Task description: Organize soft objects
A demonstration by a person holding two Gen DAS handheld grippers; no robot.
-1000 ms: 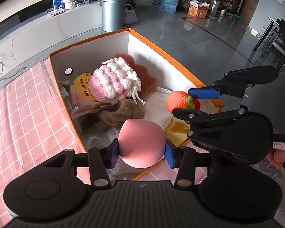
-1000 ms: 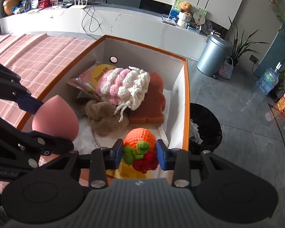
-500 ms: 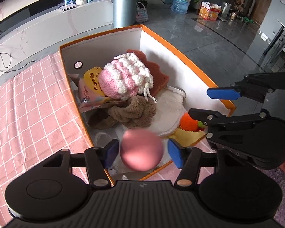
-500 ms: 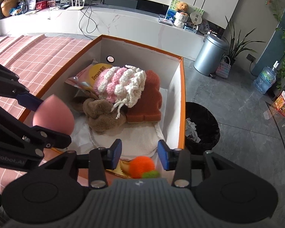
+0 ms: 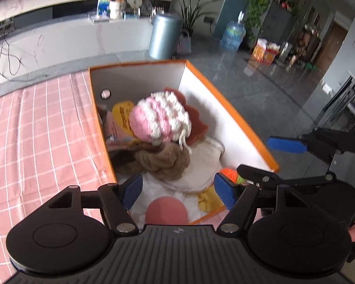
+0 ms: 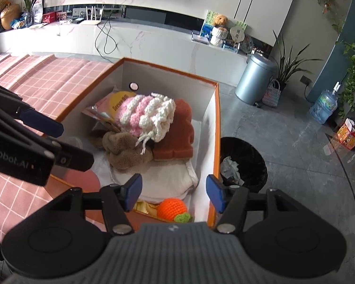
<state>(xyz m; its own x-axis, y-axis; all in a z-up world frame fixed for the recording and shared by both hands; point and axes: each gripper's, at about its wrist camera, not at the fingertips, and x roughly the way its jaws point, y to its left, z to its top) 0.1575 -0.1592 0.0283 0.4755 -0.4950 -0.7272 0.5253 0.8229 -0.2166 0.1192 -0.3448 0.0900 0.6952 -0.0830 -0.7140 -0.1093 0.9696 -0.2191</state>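
The left gripper (image 5: pixel 178 190) has its blue pads wide apart and holds nothing. It hangs over the near end of the orange cardboard box with white insides (image 5: pixel 227 118). The smooth pink egg-shaped sponge (image 5: pixel 166 211) lies in the box right below it, at the near edge, touching neither pad.

The right gripper (image 6: pixel 174 190) also has its pads wide apart and holds nothing. The orange knitted ball with a green leaf (image 6: pixel 172 209) lies in the near corner of the box, just under this gripper, beside a yellow cloth (image 6: pixel 143 207).

Further in, a fluffy pink and white knitted hat (image 6: pixel 145 117) sits on top of a brown furry cloth (image 6: pixel 125 152) and leans against a rusty red sponge block (image 6: pixel 177 133). A white folded towel (image 6: pixel 163 181) lies under them. A yellow and pink packet (image 5: pixel 120 120) is tucked by the left wall.

The box rests on a counter covered with a pink checked cloth (image 5: pixel 35 137).
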